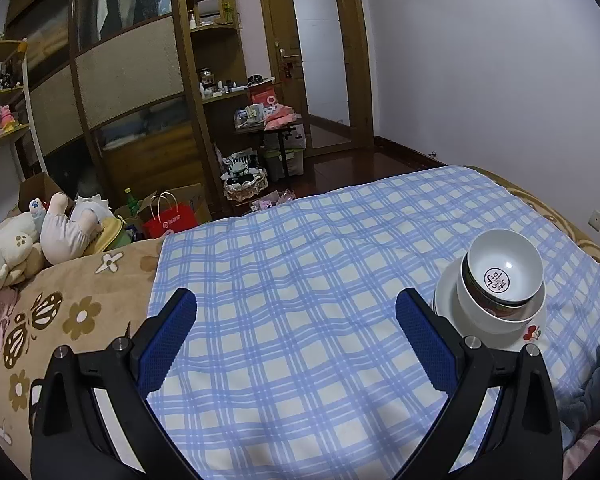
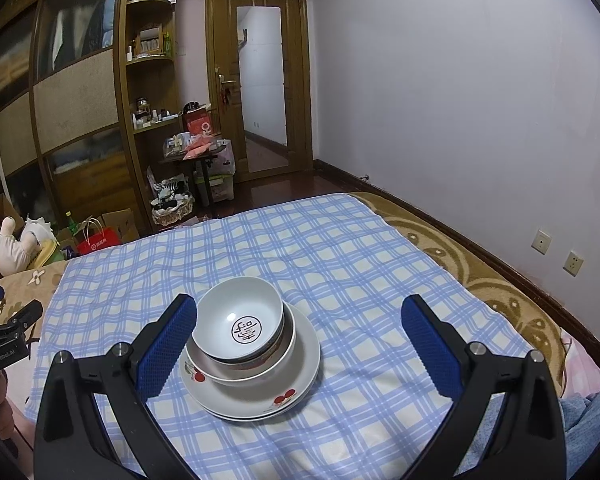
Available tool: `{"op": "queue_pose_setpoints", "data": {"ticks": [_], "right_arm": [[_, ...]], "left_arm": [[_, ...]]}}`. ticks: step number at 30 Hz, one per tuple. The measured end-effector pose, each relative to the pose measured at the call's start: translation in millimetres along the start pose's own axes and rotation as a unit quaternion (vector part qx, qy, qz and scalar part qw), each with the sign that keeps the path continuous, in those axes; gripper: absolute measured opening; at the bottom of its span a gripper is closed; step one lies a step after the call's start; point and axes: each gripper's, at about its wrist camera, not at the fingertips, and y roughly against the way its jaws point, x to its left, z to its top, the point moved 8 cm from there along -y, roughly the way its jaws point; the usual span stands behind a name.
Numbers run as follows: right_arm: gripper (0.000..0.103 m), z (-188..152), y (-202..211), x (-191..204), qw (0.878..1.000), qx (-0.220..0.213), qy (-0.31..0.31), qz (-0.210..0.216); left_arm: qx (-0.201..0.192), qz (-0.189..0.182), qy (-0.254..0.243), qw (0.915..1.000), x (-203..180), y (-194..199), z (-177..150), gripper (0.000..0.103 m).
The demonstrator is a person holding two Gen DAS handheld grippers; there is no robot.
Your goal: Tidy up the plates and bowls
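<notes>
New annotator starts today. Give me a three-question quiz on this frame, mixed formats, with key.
1. True or false: the top bowl with the round black mark inside sits directly on the checked cloth.
2. Multiple choice: what do the left gripper and right gripper hold? A) a bowl each B) one holds a plate C) nothing, both open
3. Fill in: the fruit print on the plates is coloured ____.

Key
1. False. It is nested in a larger bowl, which rests on the stacked plates.
2. C. Both jaws are spread wide with nothing between them.
3. Red.
</notes>
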Motion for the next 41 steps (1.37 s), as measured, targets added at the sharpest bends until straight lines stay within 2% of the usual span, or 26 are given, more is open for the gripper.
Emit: {"op": "queue_pose_setpoints", "data": {"ticks": [17, 26, 41], "right_arm": [[0.103, -2.3, -0.1, -2.3, 1.000, 0.003, 0.001, 0.000], [0.103, -1.1, -0.3, -1.5, 1.000, 0.004, 0.002, 0.000], [0.103, -2.4, 1.3, -3.7, 1.000, 0.004, 0.003, -0.001]], "left_arm": [[-0.012, -0.009, 0.000, 0.9999, -0.9, 3.9, 1.6, 0.099], [-0.018, -0.013, -0.022, 0.9995, -5.0, 7.2, 2.6, 0.099], [-0.027, -0.010, -0.026, 0.9992, -4.9, 11.4, 3.8, 0.099]]}}
